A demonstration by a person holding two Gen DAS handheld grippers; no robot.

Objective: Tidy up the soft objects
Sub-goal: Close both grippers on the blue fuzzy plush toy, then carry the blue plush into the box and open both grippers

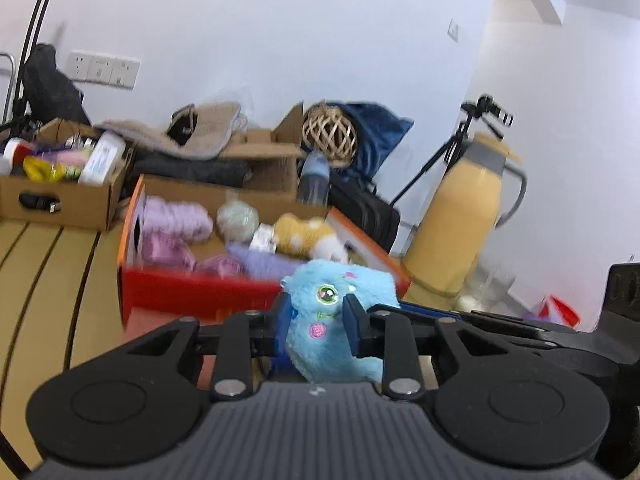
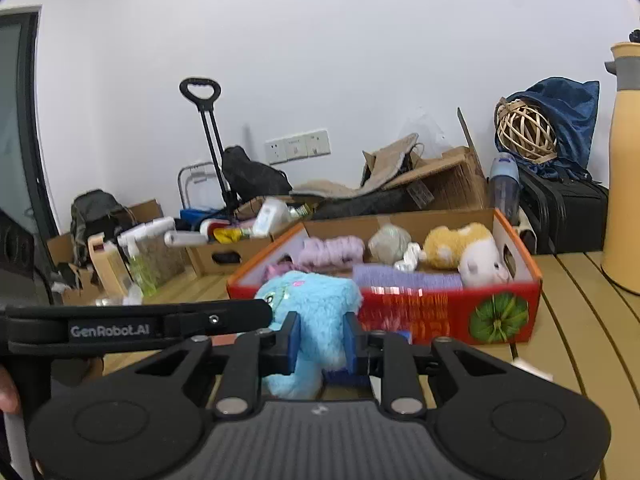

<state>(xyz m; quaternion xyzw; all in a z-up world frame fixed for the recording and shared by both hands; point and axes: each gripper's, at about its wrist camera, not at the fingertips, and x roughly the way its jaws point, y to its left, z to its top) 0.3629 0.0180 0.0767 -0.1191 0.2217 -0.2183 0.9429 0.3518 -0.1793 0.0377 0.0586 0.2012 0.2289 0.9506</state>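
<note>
A fluffy light-blue plush toy [image 1: 336, 292] with a green eye hangs in front of a red cardboard box [image 1: 192, 292]. My left gripper [image 1: 317, 320] is shut on it, blue pads pressed into the fur on both sides. My right gripper [image 2: 322, 340] is shut on the same blue plush toy [image 2: 316, 296] from another side. The left gripper's black side bar [image 2: 140, 326] reaches the toy from the left in the right wrist view. The red box [image 2: 432, 316] holds several soft toys: purple ones, a grey ball, and a yellow and white plush [image 2: 460, 248].
A tall yellow flask [image 1: 464, 216] stands to the right of the red box on the slatted wooden table [image 2: 572, 320]. A brown box of bottles [image 1: 60, 200] sits at the left. Behind are a black case [image 2: 568, 216], a wicker ball [image 2: 524, 128] and a tripod [image 1: 452, 152].
</note>
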